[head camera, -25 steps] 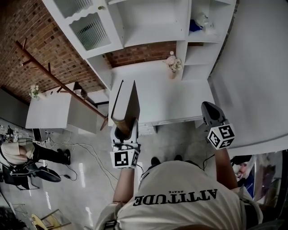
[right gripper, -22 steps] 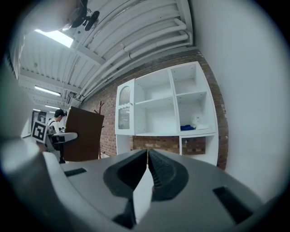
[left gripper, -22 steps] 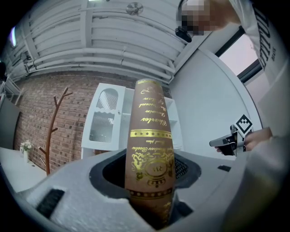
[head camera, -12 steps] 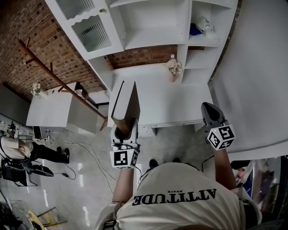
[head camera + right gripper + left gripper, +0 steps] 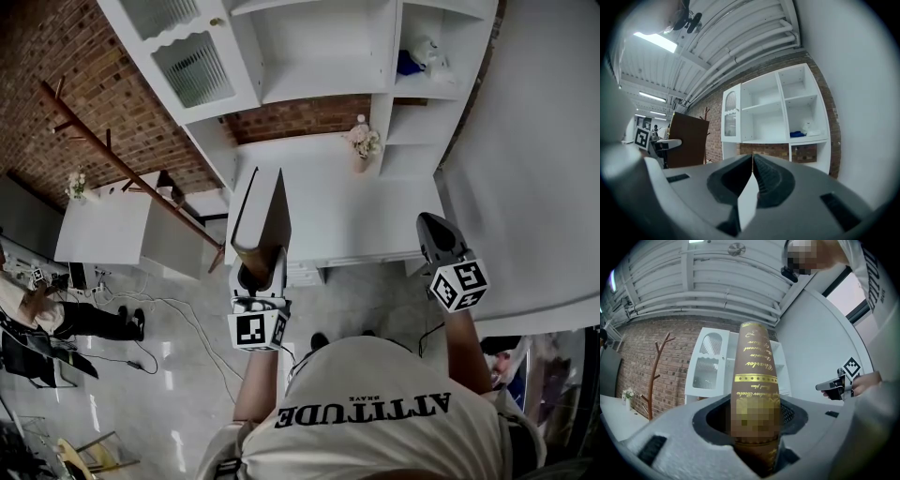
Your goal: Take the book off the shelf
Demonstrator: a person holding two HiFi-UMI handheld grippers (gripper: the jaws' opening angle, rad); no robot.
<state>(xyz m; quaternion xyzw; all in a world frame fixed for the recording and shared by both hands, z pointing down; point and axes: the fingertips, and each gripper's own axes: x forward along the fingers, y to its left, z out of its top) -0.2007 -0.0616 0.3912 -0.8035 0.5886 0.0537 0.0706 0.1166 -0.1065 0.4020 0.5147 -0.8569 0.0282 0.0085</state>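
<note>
A thick brown book [image 5: 262, 220] with gold lettering on its spine [image 5: 754, 376] stands upright in my left gripper [image 5: 261, 267], which is shut on its lower end. The book is off the white shelf unit [image 5: 319, 56] and held in front of the white desk [image 5: 337, 211]. In the left gripper view the spine fills the gap between the jaws of the left gripper [image 5: 754, 420]. My right gripper [image 5: 433, 230] hovers to the right, level, its jaws shut with nothing between them [image 5: 752, 161]. From the right gripper view the book [image 5: 689, 138] shows at the left.
A small vase of flowers [image 5: 361, 142] stands at the desk's back. A blue and a white object [image 5: 412, 58] lie in the right shelf compartment. A wooden coat rack [image 5: 112, 159] and a white side table [image 5: 103, 230] stand left. Cables lie on the floor [image 5: 178, 319].
Both grippers and the book hold still. A person at the far left has shifted toward the frame's edge.
</note>
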